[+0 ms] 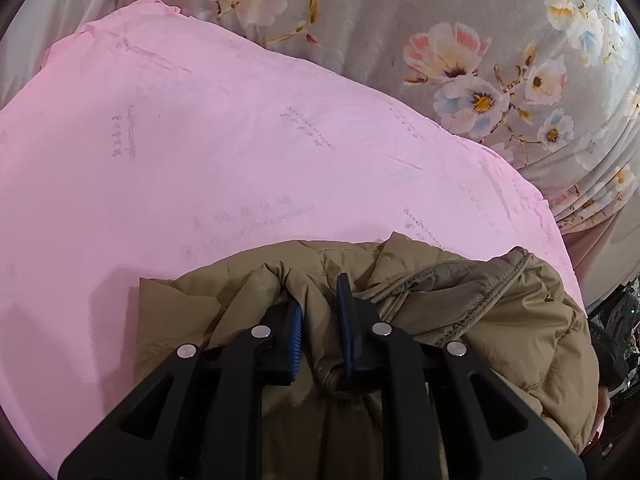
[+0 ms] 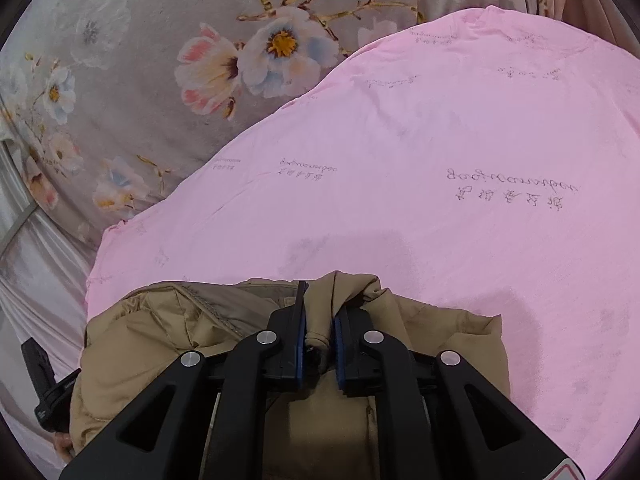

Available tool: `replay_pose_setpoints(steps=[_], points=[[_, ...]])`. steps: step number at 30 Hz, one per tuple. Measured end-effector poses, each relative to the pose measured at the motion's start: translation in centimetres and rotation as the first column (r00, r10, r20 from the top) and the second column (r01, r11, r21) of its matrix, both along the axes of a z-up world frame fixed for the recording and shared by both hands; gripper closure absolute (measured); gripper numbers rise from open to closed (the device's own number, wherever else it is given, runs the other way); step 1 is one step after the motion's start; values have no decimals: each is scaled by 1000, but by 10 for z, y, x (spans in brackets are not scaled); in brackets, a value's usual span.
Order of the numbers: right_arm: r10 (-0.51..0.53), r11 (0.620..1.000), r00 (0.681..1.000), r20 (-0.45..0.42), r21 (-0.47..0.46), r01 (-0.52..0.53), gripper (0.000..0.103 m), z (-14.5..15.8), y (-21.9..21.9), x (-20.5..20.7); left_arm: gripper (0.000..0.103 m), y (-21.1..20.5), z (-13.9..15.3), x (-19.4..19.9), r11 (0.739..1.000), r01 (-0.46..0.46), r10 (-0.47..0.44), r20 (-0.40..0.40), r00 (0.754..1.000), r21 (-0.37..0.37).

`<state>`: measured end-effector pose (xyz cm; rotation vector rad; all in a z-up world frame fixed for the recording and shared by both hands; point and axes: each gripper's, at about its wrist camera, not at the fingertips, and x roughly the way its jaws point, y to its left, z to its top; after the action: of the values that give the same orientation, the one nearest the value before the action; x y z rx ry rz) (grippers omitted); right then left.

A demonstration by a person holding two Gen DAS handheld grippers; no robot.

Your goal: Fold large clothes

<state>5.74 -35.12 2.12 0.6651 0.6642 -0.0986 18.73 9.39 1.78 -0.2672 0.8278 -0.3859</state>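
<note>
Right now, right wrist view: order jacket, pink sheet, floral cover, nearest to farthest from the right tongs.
1. Tan jacket: pinched between the right tongs.
2. Pink sheet: under and beyond the jacket.
3. Floral cover: farthest, upper left, past the sheet's edge.

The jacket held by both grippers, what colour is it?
Tan jacket; clearest in the left wrist view.

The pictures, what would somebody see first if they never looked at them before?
First the big pink sheet, spread across the middle with faint writing on it. Then the puffy tan jacket bunched at the near edge, pinched by the left gripper and the right gripper. Behind lies grey flowered fabric.
</note>
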Motion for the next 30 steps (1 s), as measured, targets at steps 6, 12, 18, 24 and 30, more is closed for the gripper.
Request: replay_pose_setpoints(steps=[6, 12, 18, 24, 30], points=[[-56, 996, 989, 137, 83, 45, 55, 33, -19, -46, 45, 26, 41, -37, 996, -84, 83, 49, 995, 33], [-54, 989, 971, 231, -121, 84, 70, 101, -8, -81, 47, 32, 110, -70, 981, -116, 81, 216, 973, 153], [196, 927, 973, 124, -348, -142, 96, 121, 85, -25, 65, -52, 119, -61, 978, 61, -99, 186, 977, 198], [290, 858, 953, -86, -419, -299, 99, 80, 136, 37, 83, -99, 66, -25, 958, 91, -107, 47, 993, 272], [111, 911, 971, -214, -369, -185, 100, 29, 69, 50, 84, -45, 40, 4, 954, -30, 33, -5, 999, 298]])
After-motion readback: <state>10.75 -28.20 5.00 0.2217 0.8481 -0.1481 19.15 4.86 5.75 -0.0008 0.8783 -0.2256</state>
